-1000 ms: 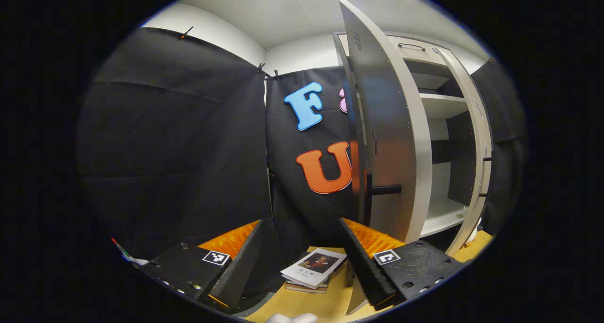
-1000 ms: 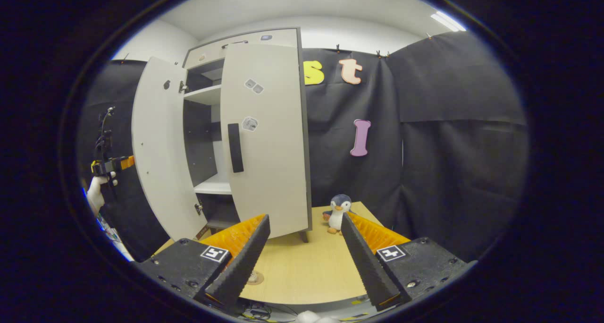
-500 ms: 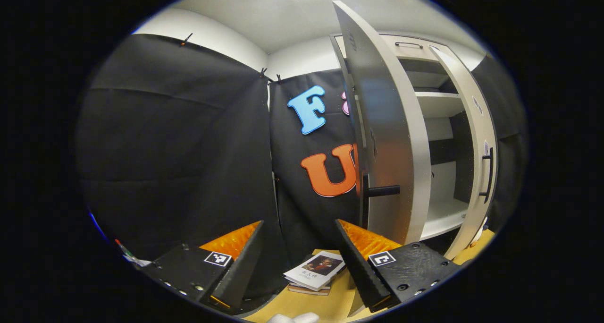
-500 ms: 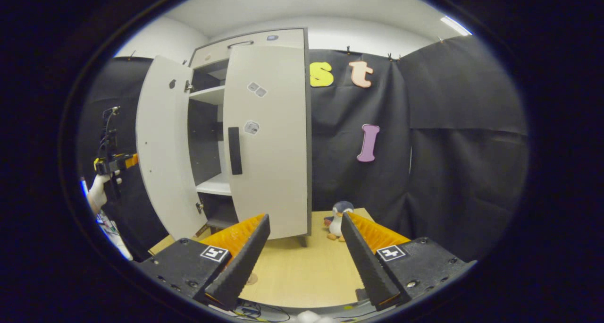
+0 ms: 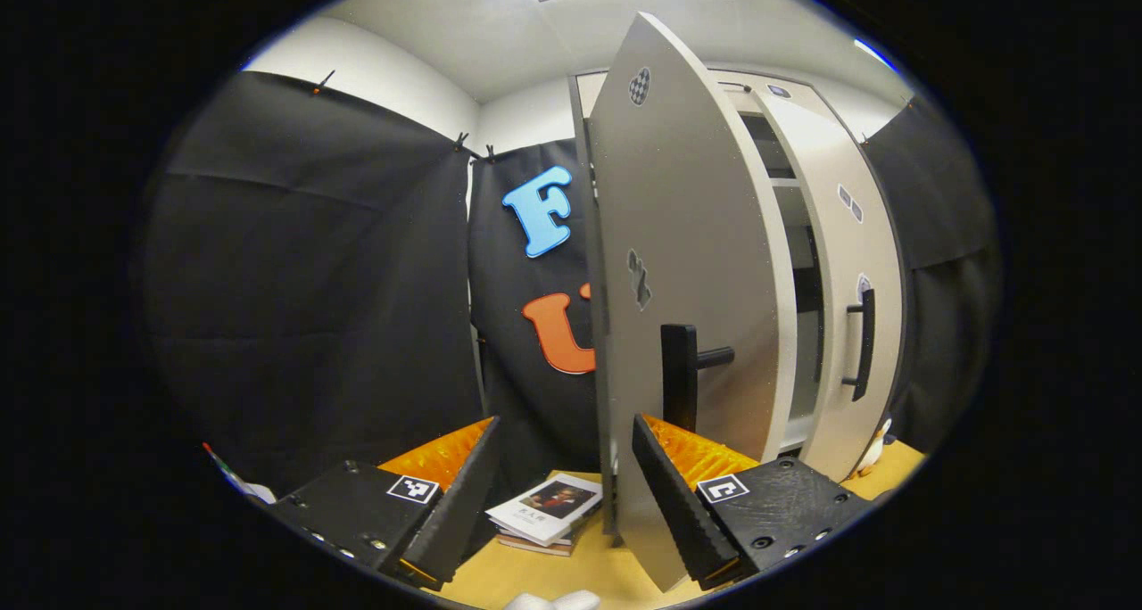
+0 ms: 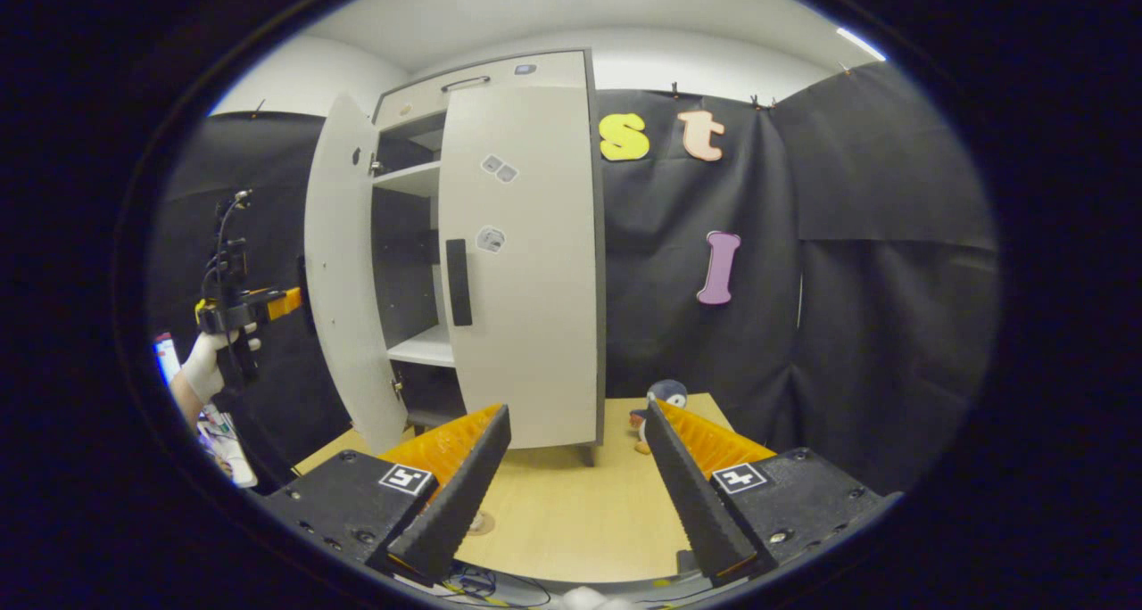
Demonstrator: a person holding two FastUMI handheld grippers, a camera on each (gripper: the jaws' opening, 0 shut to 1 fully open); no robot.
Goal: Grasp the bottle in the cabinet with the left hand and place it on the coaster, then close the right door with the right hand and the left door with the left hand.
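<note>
left gripper (image 5: 562,494): jaws spread, empty, right finger just beside the outer face of the left door (image 5: 687,262) below its handle (image 5: 680,374), contact unclear | right gripper (image 6: 575,494): jaws spread, empty, over the table (image 6: 571,512) | right door (image 6: 526,262): shut | left door half open | cabinet (image 6: 419,262): shelves bare | coaster (image 6: 482,524): beside the right gripper's left finger | bottle: cannot tell

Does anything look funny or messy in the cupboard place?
Nothing is spilled or broken. The cabinet's left door hangs partly open while the right door looks almost shut. A toy penguin stands on the table beside the cabinet, and some books lie in a slightly crooked stack.
</note>
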